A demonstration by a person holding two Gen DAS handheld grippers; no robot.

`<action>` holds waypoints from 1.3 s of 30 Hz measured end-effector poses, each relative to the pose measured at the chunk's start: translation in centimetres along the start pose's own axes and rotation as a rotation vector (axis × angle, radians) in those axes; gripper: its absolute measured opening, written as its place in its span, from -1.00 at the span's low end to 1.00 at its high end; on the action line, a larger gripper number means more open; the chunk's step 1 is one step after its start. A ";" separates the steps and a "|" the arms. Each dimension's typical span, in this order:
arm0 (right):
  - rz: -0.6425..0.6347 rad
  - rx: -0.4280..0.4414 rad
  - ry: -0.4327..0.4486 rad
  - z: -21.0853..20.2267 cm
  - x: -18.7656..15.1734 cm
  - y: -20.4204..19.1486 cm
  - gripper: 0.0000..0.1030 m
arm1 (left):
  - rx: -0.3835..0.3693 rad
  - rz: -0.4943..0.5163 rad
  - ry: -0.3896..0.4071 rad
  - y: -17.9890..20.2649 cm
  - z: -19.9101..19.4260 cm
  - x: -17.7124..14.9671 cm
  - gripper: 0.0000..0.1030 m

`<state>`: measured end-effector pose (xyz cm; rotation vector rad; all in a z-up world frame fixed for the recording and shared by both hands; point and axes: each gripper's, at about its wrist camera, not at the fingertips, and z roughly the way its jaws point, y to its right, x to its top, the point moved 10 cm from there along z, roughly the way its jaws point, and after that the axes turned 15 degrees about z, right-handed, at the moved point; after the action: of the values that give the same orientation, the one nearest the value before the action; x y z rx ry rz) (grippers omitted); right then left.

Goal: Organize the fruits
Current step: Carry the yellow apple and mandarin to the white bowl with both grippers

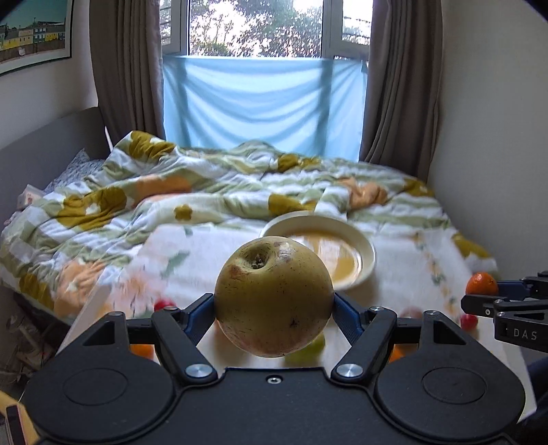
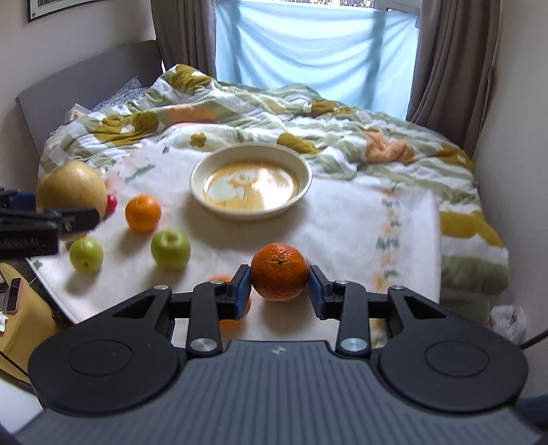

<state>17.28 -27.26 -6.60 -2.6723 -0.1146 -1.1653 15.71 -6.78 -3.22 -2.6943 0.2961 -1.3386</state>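
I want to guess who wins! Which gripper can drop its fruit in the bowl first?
Probably the right gripper: its mandarin faces the bowl straight ahead. The left gripper, holding the big yellow apple, sees the bowl off to one side.

pear (image 1: 274, 296) yel-brown, held aloft | mandarin (image 2: 279, 271) held | apples, orange on cloth

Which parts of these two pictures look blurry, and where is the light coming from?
Left wrist view: the held apple is sharp, the plate and bedding smear with motion; daylight comes from the window. Right wrist view: the gripped orange is crisp, the plate's centre glares, fruits cast soft shadows.
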 end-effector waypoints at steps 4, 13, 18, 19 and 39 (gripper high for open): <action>0.040 -0.002 0.015 0.7 3.1 0.0 -0.01 | -0.012 0.029 0.021 -1.3 1.4 2.9 0.51; 0.091 -0.021 0.035 4.6 9.5 -0.1 -0.01 | -0.085 0.071 0.029 -2.0 7.6 8.1 0.51; 0.130 -0.023 0.029 7.8 12.5 0.0 -0.01 | -0.135 0.122 0.016 -1.1 12.4 10.2 0.51; 0.139 -0.023 0.025 8.4 12.9 0.1 -0.01 | -0.145 0.135 0.011 -0.8 13.4 10.5 0.51; 0.237 -0.145 -0.073 18.4 14.2 3.9 -0.01 | -0.283 0.314 -0.106 4.8 28.9 8.3 0.51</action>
<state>40.73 -26.97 -9.00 -2.7591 0.2775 -1.0390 43.07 -12.80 -15.10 -2.7680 0.9161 -1.1315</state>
